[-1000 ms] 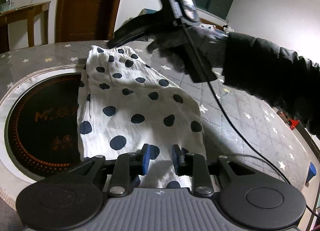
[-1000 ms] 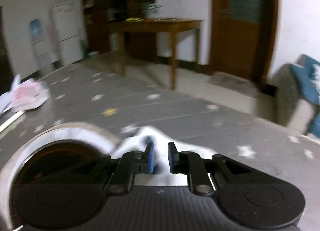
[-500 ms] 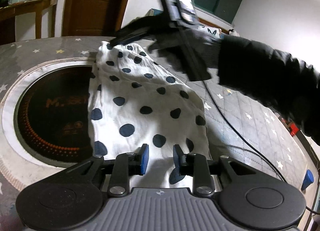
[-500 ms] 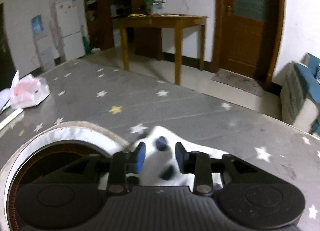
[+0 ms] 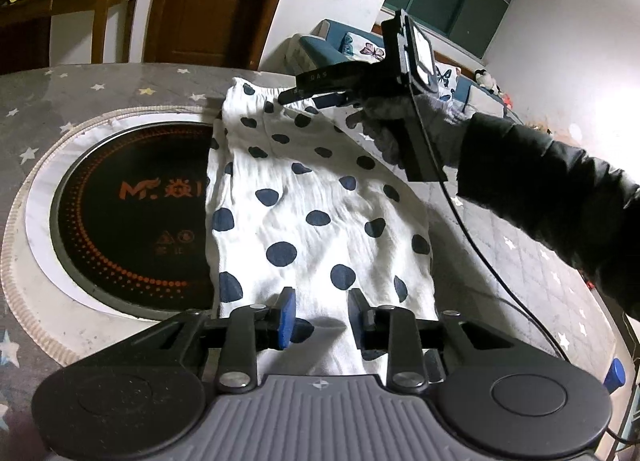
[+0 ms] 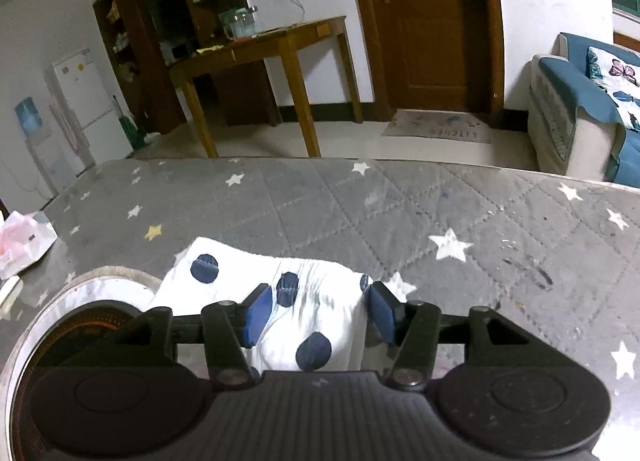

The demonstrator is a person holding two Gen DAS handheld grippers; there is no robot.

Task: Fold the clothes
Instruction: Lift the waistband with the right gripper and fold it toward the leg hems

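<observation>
A white garment with dark blue polka dots lies flat on the grey star-patterned table, stretched from near to far. My left gripper is open, its blue pads either side of the garment's near edge. My right gripper is open over the far, gathered edge of the garment. In the left wrist view the right gripper hovers just above that far edge, held by a gloved hand.
A round black induction cooktop with a white ring is set into the table left of the garment, partly under it. A pink-and-white bag lies at the table's far left. A black cable runs over the table on the right.
My right gripper has opened from nearly shut to wide and let the far edge lie on the table. My left gripper has opened a little more. The garment lies flatter.
</observation>
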